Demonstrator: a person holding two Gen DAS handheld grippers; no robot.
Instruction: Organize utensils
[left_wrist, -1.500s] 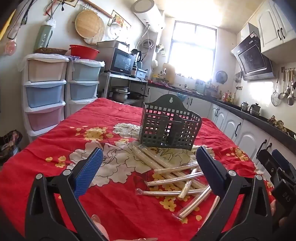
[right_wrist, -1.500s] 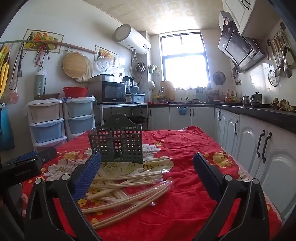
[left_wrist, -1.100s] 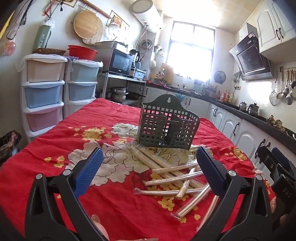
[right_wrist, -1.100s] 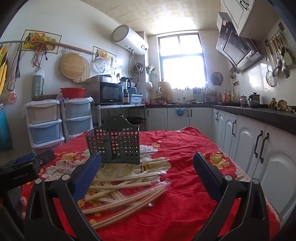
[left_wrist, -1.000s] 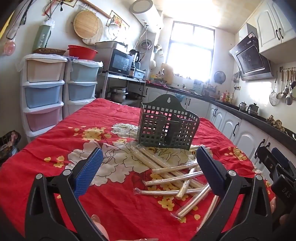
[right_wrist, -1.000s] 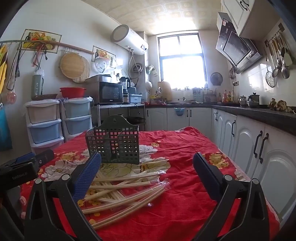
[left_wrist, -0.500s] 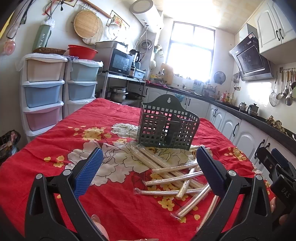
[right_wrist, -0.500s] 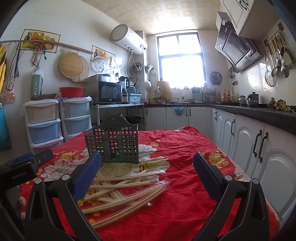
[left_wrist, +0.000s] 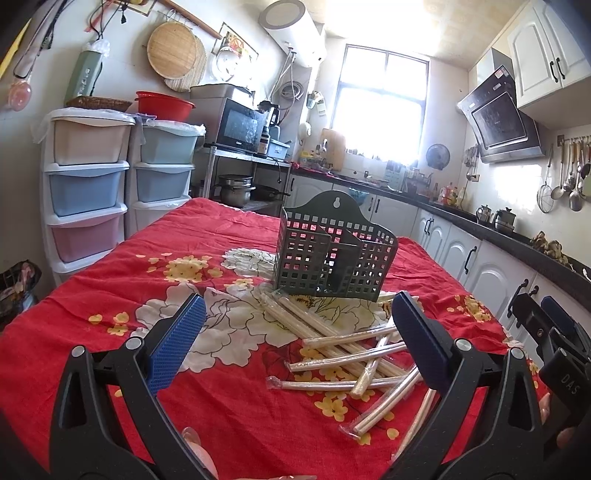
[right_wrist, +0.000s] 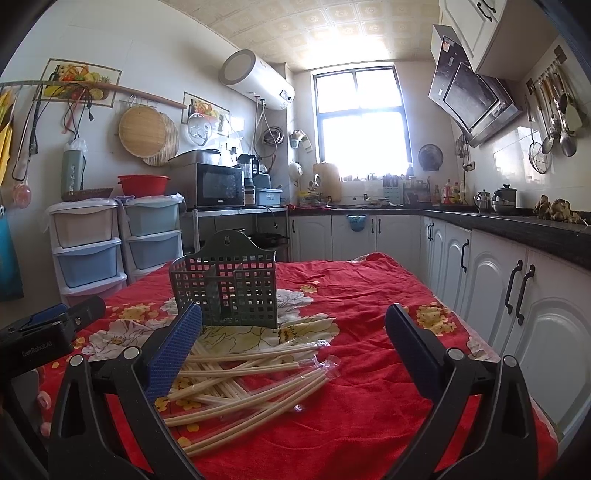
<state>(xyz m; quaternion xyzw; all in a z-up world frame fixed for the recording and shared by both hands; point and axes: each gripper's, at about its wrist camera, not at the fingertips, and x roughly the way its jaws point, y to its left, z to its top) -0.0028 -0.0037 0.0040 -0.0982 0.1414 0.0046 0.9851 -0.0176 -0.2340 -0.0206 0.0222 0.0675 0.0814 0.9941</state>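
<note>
A: Where are they at w/ the utensils?

B: Very start, I'd say. Nothing picked up yet. The left gripper (left_wrist: 295, 332) is spread wide and holds nothing, same for the right gripper (right_wrist: 293, 334), jaws far apart, nothing between them. Both hang over the near edge of the table (left_wrist: 110, 266), the one w/ the red flowered cloth.

A: And the stuff itself?

B: The wrapped chopsticks (left_wrist: 347, 354) lie in a loose criss-cross pile around the middle of the table, each pair in a clear sleeve, some stacked over others. The green slotted utensil holder (left_wrist: 332, 254) stands upright just behind the pile, toward the far edge. A few sticks reach right up to its base, maybe touching, can't tell for sure. Its compartments look empty from here, though I can't see to the bottom.

A: So next?

B: Prob. one gripper drops onto a single top-lying pair, closes on it near the middle, then tips it upright into a compartment. Tricky bit imo: the sleeves look slippery and the sticks overlap, so grabbing just one pair needs a careful line-up. The outermost pair on the right side (right_wrist: 255, 402) looks easiest for the right gripper.
</note>
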